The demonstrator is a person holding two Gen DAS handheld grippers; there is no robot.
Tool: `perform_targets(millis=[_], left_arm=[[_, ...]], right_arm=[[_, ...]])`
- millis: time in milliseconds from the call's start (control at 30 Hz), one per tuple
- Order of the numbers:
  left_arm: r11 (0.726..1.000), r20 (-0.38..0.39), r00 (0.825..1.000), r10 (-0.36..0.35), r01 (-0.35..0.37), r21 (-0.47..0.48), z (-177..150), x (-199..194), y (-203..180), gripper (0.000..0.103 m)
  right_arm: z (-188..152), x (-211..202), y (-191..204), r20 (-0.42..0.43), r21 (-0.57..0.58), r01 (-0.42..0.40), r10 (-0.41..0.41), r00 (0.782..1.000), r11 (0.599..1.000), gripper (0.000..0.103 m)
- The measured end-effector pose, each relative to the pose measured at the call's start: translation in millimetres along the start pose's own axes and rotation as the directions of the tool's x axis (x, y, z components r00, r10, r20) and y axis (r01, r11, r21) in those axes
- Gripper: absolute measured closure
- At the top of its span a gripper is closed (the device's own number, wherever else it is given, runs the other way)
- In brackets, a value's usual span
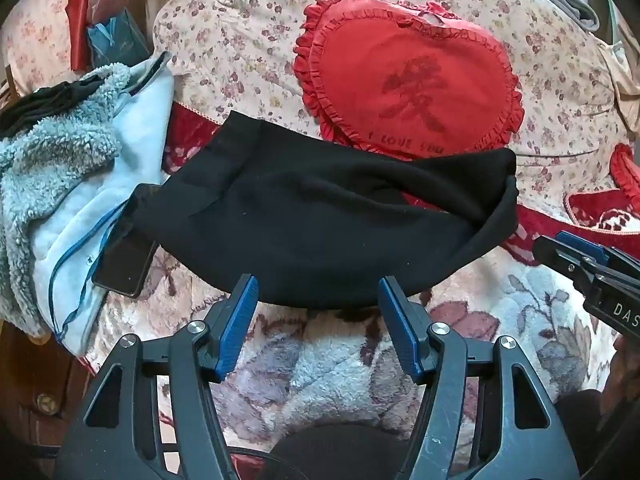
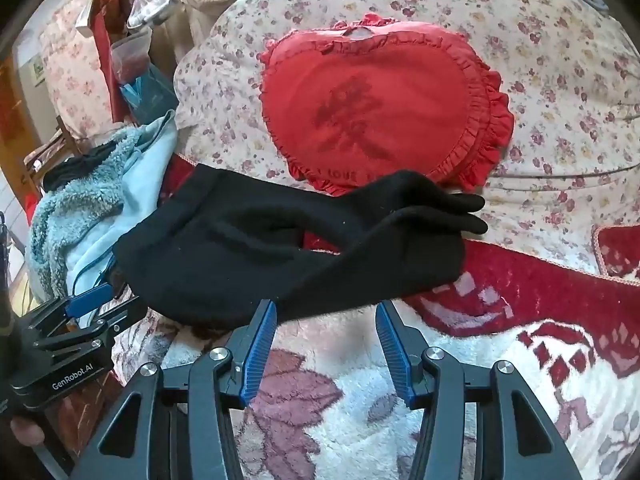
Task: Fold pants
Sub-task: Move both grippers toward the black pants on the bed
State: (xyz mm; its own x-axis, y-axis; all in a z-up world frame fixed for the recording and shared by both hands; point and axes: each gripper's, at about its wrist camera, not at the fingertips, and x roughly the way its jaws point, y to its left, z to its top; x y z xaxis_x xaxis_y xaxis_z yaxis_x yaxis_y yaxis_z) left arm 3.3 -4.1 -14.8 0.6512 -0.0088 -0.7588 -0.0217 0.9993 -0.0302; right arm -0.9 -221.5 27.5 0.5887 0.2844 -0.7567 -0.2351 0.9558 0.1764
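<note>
black pants [image 1: 320, 220] lie half-folded on the floral bed blanket [image 1: 304, 360], below a red heart pillow [image 1: 408, 80]. our left gripper [image 1: 318, 300] and right gripper [image 2: 326, 320] hover open, empty, at the near edge; we'd pinch both layers evenly before lifting.

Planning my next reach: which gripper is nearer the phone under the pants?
Left. The left gripper hovers open at the black pants' near edge, close to the phone; the right gripper sits farther right.
</note>
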Motion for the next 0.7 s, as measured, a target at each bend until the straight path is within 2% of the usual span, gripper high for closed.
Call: perform_targets(millis=[500,700], left_arm=[[1.0,-0.026,1.0,0.005,-0.005,-0.015,-1.7,11.7,4.9,0.04],[0.999,-0.049,0.999,0.002,-0.004,-0.049,-1.6,19.6,14.6,0.04]], right_arm=[[1.9,15.9,3.6,-0.047,0.004,0.001,-0.001,0.999,1.0,0.053],[2.2,19.5,-5.4,-0.02,0.017,0.017,-0.016,1.0,1.0,0.053]])
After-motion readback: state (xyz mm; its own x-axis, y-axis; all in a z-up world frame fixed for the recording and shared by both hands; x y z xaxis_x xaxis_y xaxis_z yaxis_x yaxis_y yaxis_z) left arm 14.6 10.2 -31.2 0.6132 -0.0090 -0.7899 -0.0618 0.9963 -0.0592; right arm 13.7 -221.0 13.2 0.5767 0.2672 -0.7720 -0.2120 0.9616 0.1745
